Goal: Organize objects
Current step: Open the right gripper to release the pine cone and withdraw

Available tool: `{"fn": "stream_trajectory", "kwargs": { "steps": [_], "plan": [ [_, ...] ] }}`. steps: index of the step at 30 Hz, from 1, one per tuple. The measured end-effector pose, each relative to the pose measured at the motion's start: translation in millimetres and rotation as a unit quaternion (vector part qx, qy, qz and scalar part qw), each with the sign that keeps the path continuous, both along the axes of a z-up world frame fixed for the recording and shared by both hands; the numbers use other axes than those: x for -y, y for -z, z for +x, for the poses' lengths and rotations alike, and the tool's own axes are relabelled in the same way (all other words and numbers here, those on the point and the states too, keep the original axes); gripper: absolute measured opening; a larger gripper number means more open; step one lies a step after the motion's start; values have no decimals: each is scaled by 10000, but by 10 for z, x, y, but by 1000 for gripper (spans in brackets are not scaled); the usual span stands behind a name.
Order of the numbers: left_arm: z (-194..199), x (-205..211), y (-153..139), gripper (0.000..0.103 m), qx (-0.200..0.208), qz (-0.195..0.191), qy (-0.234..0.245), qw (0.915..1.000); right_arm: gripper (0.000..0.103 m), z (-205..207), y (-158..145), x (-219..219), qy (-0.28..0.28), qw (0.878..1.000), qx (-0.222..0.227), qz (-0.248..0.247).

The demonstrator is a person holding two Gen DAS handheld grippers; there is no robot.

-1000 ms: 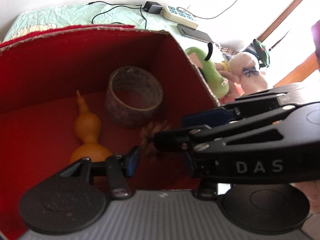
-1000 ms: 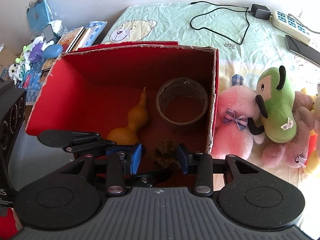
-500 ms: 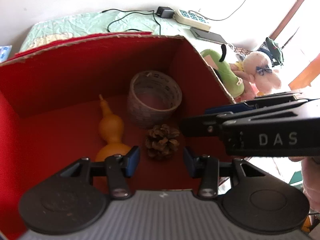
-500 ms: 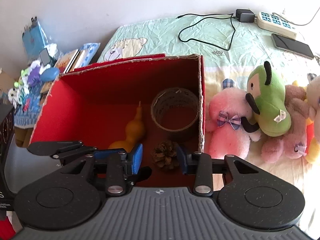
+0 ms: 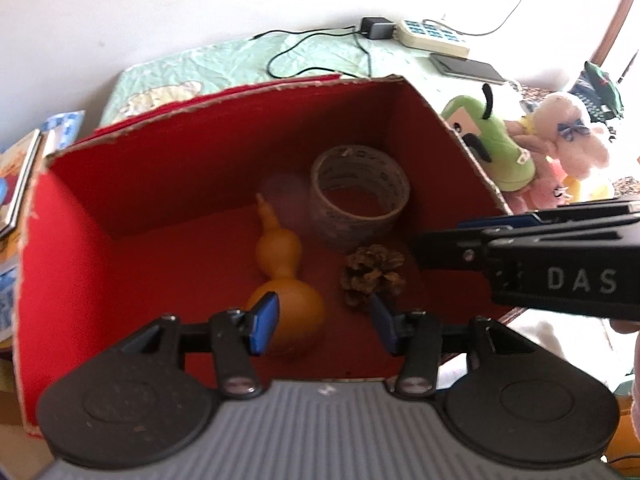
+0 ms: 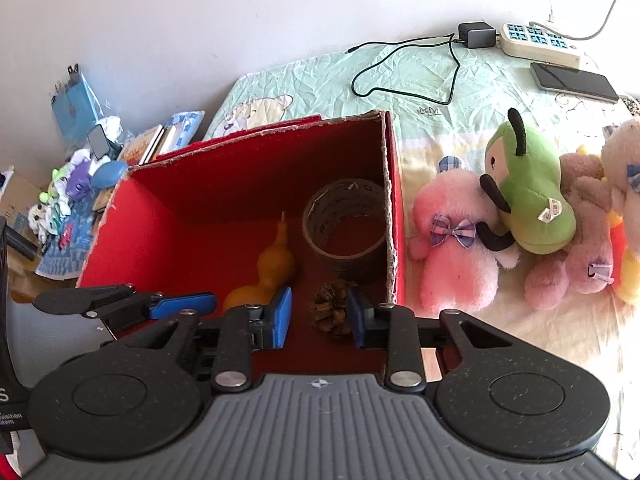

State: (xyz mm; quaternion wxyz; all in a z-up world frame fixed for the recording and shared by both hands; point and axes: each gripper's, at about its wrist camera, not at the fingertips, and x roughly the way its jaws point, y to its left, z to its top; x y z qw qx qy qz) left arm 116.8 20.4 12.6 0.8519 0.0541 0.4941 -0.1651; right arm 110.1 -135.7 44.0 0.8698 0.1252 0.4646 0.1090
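A red cardboard box (image 5: 80,240) (image 6: 160,216) stands open on the bed. Inside lie an orange gourd (image 5: 280,256) (image 6: 272,268), a roll of brown tape (image 5: 360,204) (image 6: 344,220) and a pine cone (image 5: 372,272) (image 6: 330,308). My left gripper (image 5: 324,326) is open and empty above the box's near edge. My right gripper (image 6: 318,316) is open and empty, raised above the pine cone. It shows from the side in the left wrist view (image 5: 520,248). The left gripper shows at the left of the right wrist view (image 6: 132,304).
Several plush toys, one green (image 6: 528,196) and one pink (image 6: 456,244), lie right of the box on the bed sheet. A power strip (image 6: 536,42), charger cable (image 6: 416,68) and phone (image 6: 572,82) lie behind. Books and clutter (image 6: 80,184) are at the left.
Both grippers have risen and pulled back from the box. The right gripper, low around the pine cone a second ago, now stands higher; the pine cone lies free on the box floor.
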Motion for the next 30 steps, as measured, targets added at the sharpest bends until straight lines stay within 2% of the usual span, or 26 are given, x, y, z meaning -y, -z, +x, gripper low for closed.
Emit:
{"fn": "stream_trajectory", "kwargs": {
  "steps": [4, 20, 30],
  "plan": [
    [-45, -10, -50, 53, 54, 141, -188, 9997, 31, -32, 4, 13, -23, 9999, 76, 66],
    [-243, -36, -205, 66, 286, 735, -950, 9923, 28, -143, 18, 60, -102, 9992, 317, 201],
    [-356, -66, -321, 67, 368, 911, -1332, 9862, 30, -272, -47, 73, -227, 9988, 378, 217]
  ]
}}
